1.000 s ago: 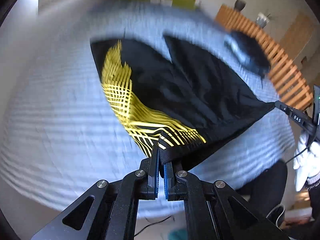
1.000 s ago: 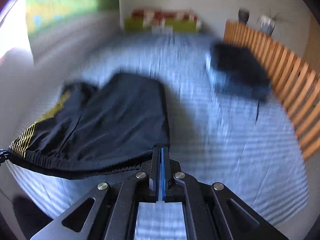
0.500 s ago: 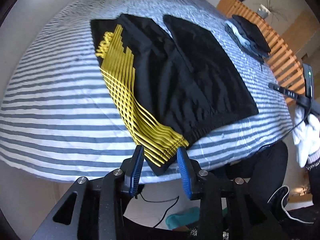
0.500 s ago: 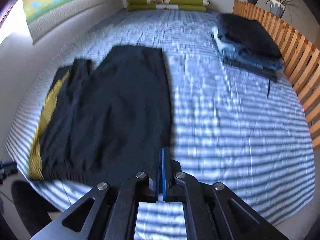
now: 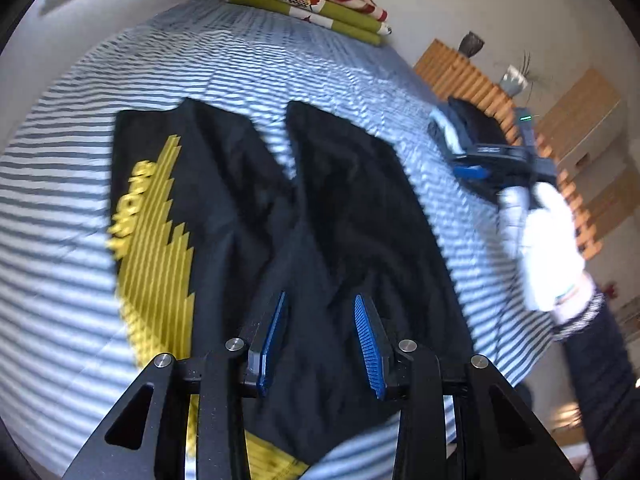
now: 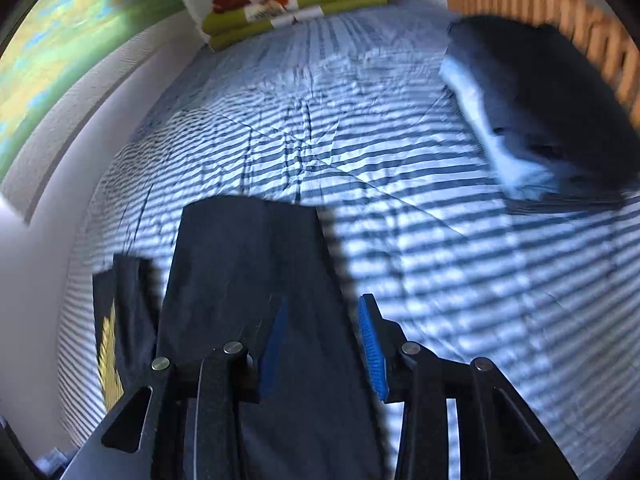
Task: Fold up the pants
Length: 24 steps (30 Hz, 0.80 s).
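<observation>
Black pants (image 5: 320,216) with a yellow striped pattern down one side lie flat on the striped bed (image 5: 60,272), legs pointing away, waistband near the front edge. My left gripper (image 5: 320,340) hovers open above the middle of the pants, nothing between its blue pads. In the right wrist view the pants (image 6: 248,272) spread below my right gripper (image 6: 322,344), which is open over the right leg's outer edge. That right gripper (image 5: 480,160) also shows in the left wrist view, held by a white-gloved hand (image 5: 548,236).
A stack of folded dark and light-blue clothes (image 6: 540,112) sits at the bed's right side by a wooden slatted rail (image 6: 560,20). Folded green and red blankets (image 6: 296,4) lie at the far end. A wall runs along the left.
Both grippers let go of the waistband and opened, the left first. The pants now lie flat on the bed, and both grippers have moved forward over them.
</observation>
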Available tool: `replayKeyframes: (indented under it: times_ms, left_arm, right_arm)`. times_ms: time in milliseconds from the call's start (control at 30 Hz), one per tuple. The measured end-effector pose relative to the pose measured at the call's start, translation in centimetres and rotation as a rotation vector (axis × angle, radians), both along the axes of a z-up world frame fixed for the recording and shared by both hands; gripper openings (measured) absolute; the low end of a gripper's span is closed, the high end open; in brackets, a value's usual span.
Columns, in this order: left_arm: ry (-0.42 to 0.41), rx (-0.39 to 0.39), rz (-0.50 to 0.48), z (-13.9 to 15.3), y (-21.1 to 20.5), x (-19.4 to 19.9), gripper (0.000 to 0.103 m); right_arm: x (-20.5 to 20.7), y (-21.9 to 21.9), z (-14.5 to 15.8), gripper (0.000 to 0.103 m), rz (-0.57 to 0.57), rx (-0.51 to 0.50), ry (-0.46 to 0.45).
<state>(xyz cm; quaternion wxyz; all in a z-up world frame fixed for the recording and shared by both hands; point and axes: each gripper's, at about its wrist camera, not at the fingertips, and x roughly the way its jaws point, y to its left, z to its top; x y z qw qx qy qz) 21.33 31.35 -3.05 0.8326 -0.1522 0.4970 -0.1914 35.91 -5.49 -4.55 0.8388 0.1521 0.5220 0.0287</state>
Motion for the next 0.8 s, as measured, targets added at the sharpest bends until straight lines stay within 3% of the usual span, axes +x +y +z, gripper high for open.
replayKeyframes:
  times_ms: [200,367,433,467,500,600,667,733,800]
  left_arm:
    - [0.057,-0.052,0.011,-3.5,-0.8,3.8,0.039]
    - [0.104,-0.045,0.047,-6.7,0.9,5.7,0.039]
    - [0.111,-0.036,0.064,-7.4,1.6,6.5,0.039]
    - [0.113,-0.034,0.069,-7.7,1.8,6.6,0.039]
    - [0.114,-0.033,0.073,-8.0,2.1,6.8,0.039]
    - [0.105,-0.029,0.076,-8.4,2.4,7.2,0.039]
    - [0.098,-0.029,0.072,-8.6,2.4,7.3,0.039]
    - [0.096,-0.036,0.062,-8.8,2.3,7.3,0.039]
    - [0.097,-0.034,0.056,-9.2,2.0,7.3,0.039]
  right_arm:
    - [8.7,0.0,-6.2,0.034,-0.070,0.077,0.125]
    - [11.5,1.6,-8.9,0.034,-0.032,0.206,0.158]
    - [12.0,2.8,-9.1,0.029,-0.004,0.204,0.153]
    - [12.0,3.7,-9.0,0.005,0.025,0.157,0.147]
    - [11.9,4.5,-8.7,0.003,0.048,0.116,0.143]
    - [9.6,6.6,-4.7,0.002,0.138,-0.023,-0.024]
    - [7.4,6.2,-1.6,0.002,0.101,-0.157,-0.178]
    - [6.3,5.0,-0.9,0.003,0.039,-0.252,-0.255]
    - [7.6,4.6,-2.7,0.011,0.062,-0.349,-0.113]
